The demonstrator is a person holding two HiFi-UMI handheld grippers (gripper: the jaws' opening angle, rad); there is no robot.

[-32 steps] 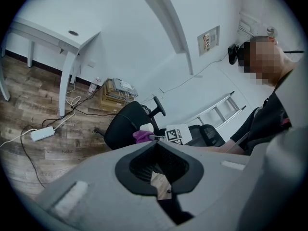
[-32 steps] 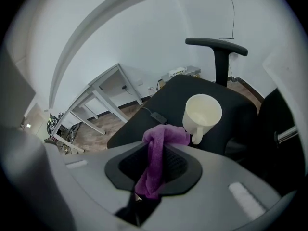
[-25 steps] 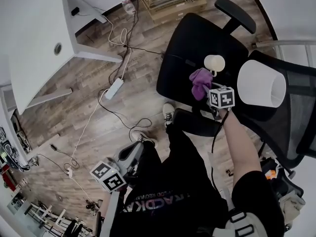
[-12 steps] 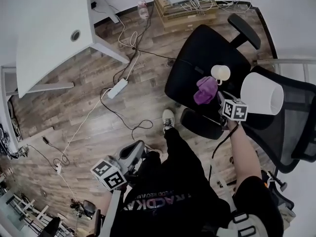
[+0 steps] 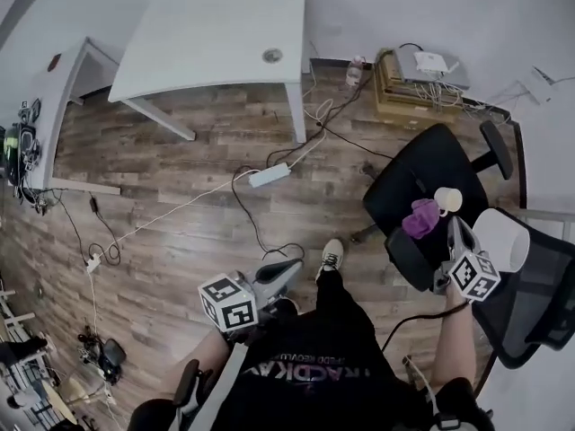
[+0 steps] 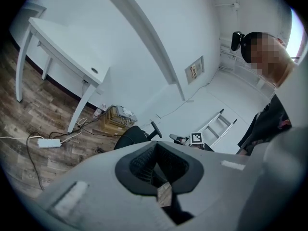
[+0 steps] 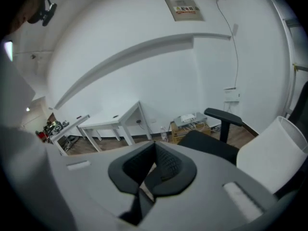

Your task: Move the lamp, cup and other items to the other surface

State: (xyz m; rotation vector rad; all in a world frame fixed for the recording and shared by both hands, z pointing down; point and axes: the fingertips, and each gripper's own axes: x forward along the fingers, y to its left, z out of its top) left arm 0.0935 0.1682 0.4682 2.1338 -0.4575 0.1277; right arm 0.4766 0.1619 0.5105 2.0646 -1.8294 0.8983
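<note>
The right gripper (image 5: 454, 229) has just closed its jaws, empty, near the purple cloth (image 5: 420, 216) and cup (image 5: 447, 199) on the black chair (image 5: 415, 171). The left gripper (image 5: 289, 268) keeps nothing either, its jaws together.

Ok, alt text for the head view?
A black chair seat holds a white cup and purple cloth, with a white lampshade on the mesh chair beside it. The right gripper, jaws just closed on nothing, hovers alongside; a white desk stands opposite.
</note>
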